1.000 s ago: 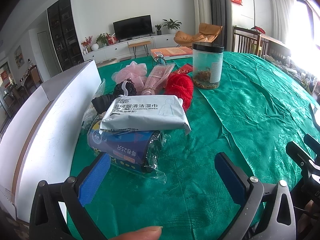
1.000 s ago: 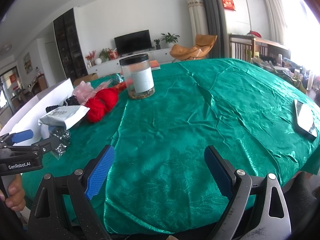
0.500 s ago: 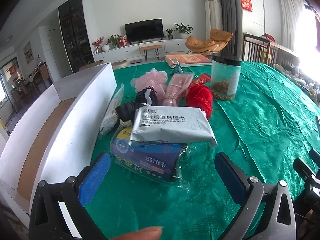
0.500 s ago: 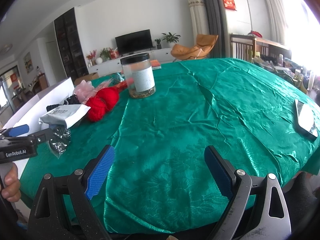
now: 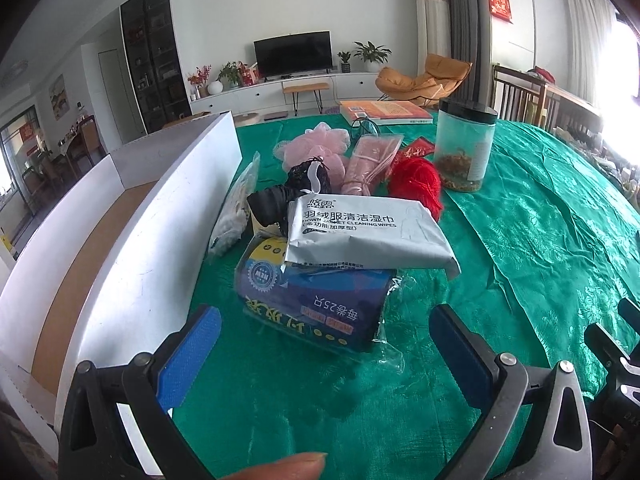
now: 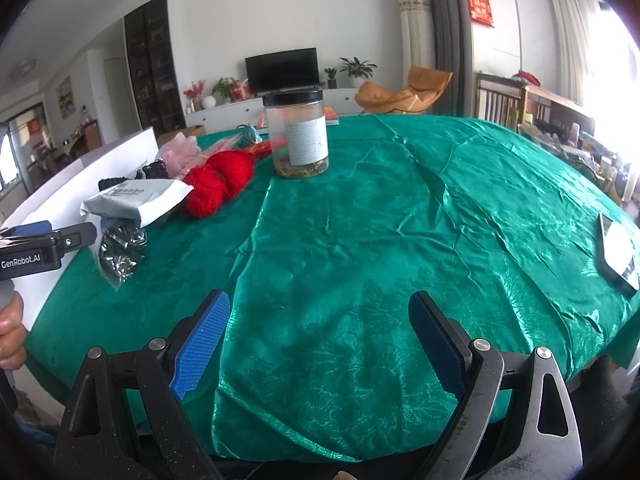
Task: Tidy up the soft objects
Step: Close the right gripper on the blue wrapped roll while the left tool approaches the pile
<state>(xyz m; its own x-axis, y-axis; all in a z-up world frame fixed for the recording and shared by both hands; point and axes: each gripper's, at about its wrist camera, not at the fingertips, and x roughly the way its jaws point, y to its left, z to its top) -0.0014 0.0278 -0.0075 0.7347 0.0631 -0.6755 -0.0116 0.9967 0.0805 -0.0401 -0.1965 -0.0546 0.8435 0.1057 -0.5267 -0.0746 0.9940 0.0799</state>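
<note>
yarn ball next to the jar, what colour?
Red; the yarn ball shows best in the left wrist view.

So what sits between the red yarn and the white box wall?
In the left wrist view, between the yarn and the box wall lie a pink packet, a black bundle and a clear bag.

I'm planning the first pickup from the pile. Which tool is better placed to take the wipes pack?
Left. The left tool is open and faces the wipes pack atop the blue roll pack. The right tool faces bare green tablecloth.
</note>
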